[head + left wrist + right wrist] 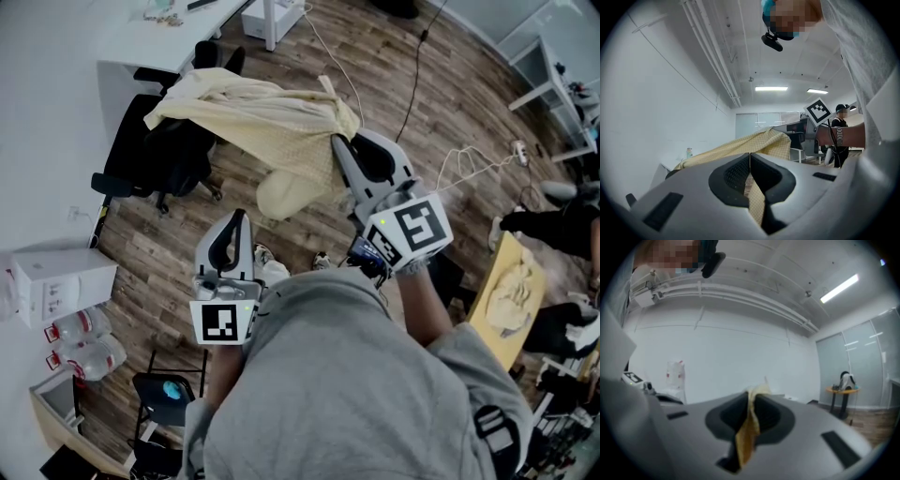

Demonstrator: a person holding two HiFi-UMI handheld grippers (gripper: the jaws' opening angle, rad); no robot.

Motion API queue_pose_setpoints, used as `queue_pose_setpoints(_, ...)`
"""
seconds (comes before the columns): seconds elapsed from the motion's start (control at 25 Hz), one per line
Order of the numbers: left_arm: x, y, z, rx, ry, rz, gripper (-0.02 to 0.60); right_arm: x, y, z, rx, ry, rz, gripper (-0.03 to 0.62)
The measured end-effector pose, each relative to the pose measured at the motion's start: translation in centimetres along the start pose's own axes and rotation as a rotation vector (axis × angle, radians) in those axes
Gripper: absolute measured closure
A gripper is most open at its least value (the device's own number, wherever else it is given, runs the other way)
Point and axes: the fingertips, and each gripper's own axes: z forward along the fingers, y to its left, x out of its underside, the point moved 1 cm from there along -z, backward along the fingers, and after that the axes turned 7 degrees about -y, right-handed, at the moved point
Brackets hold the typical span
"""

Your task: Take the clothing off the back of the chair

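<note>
A pale yellow garment [272, 117] lies draped over the back of a black office chair [155, 155] at the upper left of the head view. It stretches from the chair toward me. My right gripper [337, 141] is shut on the garment's near right edge; in the right gripper view a yellow fold [747, 437] sits pinched between the closed jaws [751, 397]. My left gripper [241, 214] is lower, beside the cloth's hanging pale lobe. In its own view the jaws [750, 157] are closed with a checkered strip [757, 201] between them, and the garment [740, 147] spreads beyond.
A white desk [131, 37] stands behind the chair. A white box [61, 277] and water bottles [84, 347] sit at the left. Cables [412, 84] run across the wood floor. At the right are a wooden table [487, 314] and another person [553, 225].
</note>
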Motion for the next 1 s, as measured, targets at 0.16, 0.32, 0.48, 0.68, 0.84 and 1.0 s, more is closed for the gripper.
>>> queue_pose_setpoints(0.16, -0.4, -1.4, 0.0, -0.01, -0.018, 0.01, 0.543, -0.2, -0.9, -1.1, -0.005, -0.007, 0.003, 0.536)
queue_pose_setpoints(0.32, -0.2, -2.6, -0.1, -0.022, -0.008, 0.019, 0.543, -0.4, -1.5, -2.2, -0.015, -0.011, 0.002, 0.536)
queue_pose_setpoints(0.48, -0.2, -3.8, -0.6, -0.035, -0.005, 0.027, 0.543, -0.4, -1.8, -3.2, -0.025, -0.019, 0.006, 0.536)
queue_pose_setpoints(0.68, -0.3, -5.2, -0.9, -0.051, -0.004, 0.032, 0.543, -0.6, -2.2, -4.3, -0.037, -0.026, 0.011, 0.536)
queue_pose_setpoints(0.84, -0.2, -6.3, -1.5, -0.064, -0.006, 0.03, 0.543, -0.4, -2.4, -5.3, -0.047, -0.02, 0.014, 0.536)
queue_pose_setpoints(1.0, 0.1, -7.5, -2.1, -0.08, -0.001, 0.026, 0.543, -0.3, -2.5, -6.2, -0.059, -0.021, 0.012, 0.536)
